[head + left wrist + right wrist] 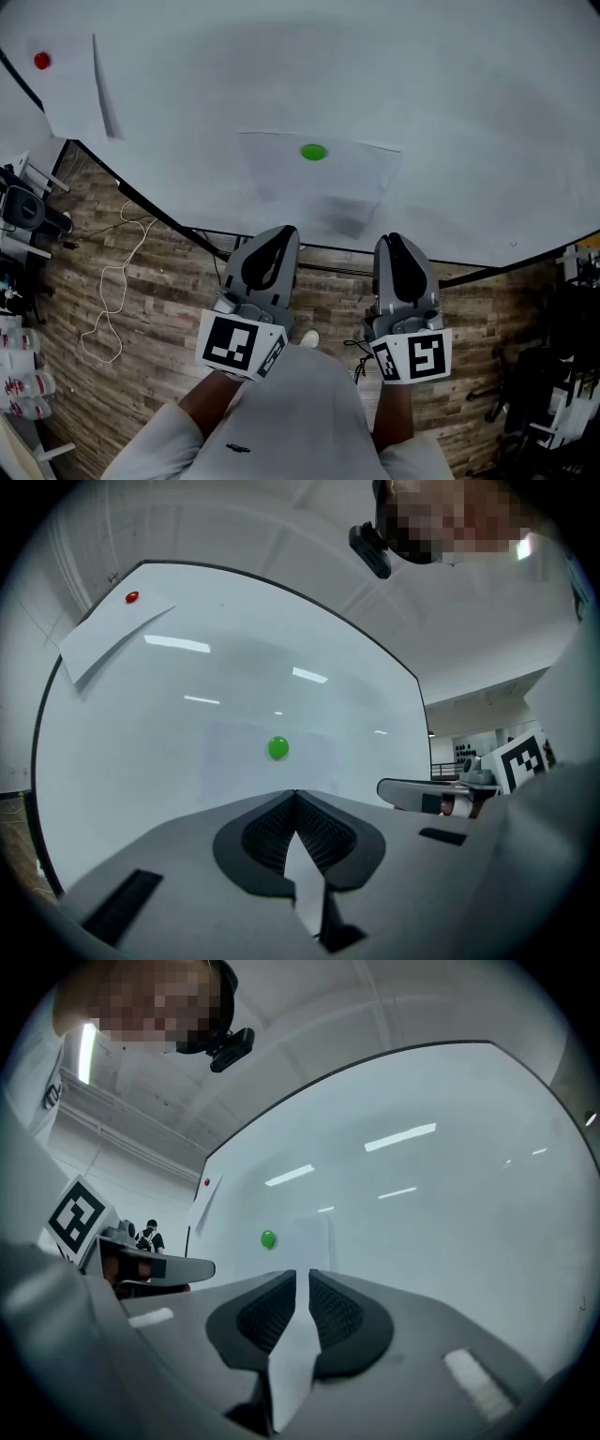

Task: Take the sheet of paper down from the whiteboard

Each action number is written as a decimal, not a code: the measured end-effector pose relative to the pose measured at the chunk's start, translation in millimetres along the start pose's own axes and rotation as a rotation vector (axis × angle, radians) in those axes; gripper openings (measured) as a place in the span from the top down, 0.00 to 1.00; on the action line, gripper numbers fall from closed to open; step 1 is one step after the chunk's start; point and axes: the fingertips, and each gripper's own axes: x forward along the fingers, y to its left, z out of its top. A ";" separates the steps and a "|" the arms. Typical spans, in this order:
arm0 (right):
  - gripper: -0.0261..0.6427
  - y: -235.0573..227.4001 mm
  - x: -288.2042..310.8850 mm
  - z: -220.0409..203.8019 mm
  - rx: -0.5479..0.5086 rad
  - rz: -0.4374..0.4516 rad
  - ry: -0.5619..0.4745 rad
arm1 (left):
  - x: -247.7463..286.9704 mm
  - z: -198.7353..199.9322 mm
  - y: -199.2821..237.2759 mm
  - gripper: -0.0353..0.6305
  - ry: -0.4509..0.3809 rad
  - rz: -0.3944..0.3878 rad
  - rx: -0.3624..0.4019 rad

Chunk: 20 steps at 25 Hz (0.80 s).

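Note:
A white sheet of paper (281, 178) hangs on the whiteboard (469, 103), pinned near its top by a green magnet (313, 152). Both grippers point at the board just below the sheet and hold nothing. My left gripper (284, 232) is shut, its tips touching (294, 794), with the green magnet (277, 748) and the faint sheet (314, 757) straight ahead. My right gripper (393, 239) sits under the sheet's right corner. In its own view, a narrow slit shows between the jaws (302, 1274), and the sheet (309, 1239) and magnet (269, 1238) lie ahead and slightly left.
A second sheet (80, 94) with a red magnet (42, 61) hangs at the board's upper left. The board's dark lower frame (328, 248) runs just past the gripper tips. A pale cord (112, 291) lies on the wooden floor, and equipment stands at the left (28, 211) and right (562, 375).

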 end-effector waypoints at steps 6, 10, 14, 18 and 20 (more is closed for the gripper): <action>0.85 -8.3 20.0 8.4 -0.011 0.021 -0.005 | 15.2 4.0 1.3 0.94 -0.007 -0.005 0.000; 0.83 -18.8 33.4 10.1 -0.018 0.021 -0.002 | 23.8 4.0 4.9 0.94 -0.010 -0.001 -0.002; 0.83 -24.0 49.4 8.6 -0.029 0.031 0.017 | 28.8 5.8 9.2 0.94 -0.012 0.004 -0.003; 0.83 -28.8 64.2 4.3 -0.023 0.040 0.040 | 34.6 7.2 12.7 0.94 -0.014 0.012 -0.004; 0.83 -29.3 67.8 1.6 -0.017 0.052 0.052 | 36.1 7.3 13.1 0.94 -0.016 0.016 -0.003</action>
